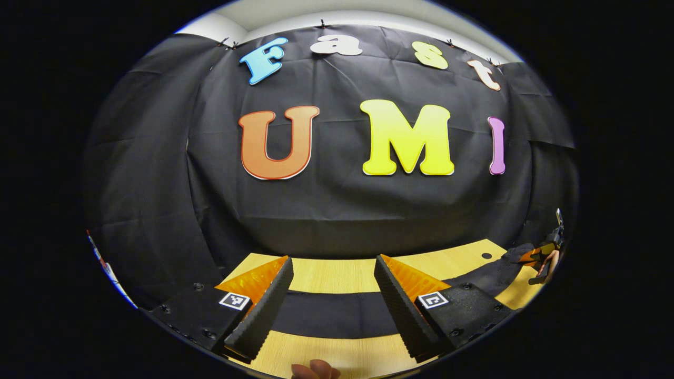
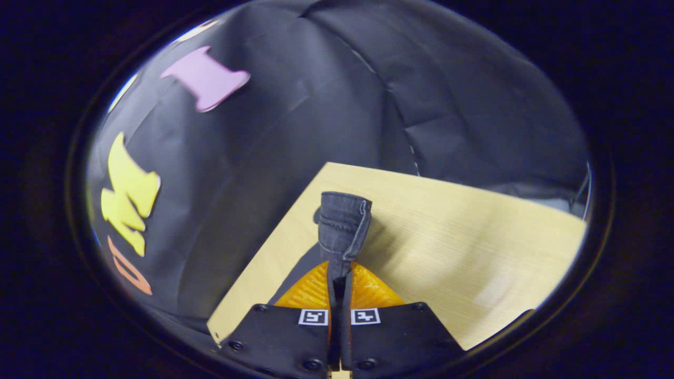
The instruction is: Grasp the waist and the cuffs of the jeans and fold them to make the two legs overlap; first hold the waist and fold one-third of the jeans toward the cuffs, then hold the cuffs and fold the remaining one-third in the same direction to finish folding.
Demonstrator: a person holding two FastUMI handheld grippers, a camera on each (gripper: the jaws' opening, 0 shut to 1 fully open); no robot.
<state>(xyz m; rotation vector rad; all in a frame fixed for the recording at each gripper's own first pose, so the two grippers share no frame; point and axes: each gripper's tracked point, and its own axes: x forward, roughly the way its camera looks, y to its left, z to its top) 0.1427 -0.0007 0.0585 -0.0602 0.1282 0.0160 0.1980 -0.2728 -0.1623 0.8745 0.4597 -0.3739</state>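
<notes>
- Right gripper jaws clamped on a jeans edge, lifted off the surface.
- Left gripper jaws apart, dark denim between them, ungripped.
- Risk: one-sided pull, legs skewing apart.

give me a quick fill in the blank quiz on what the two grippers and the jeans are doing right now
1. The right gripper is shut on a fold of the ____.
2. The left gripper has its fingers ____ with nothing between them.
3. The jeans lie on a ____ table.

Missing words: jeans; open; wooden
</notes>
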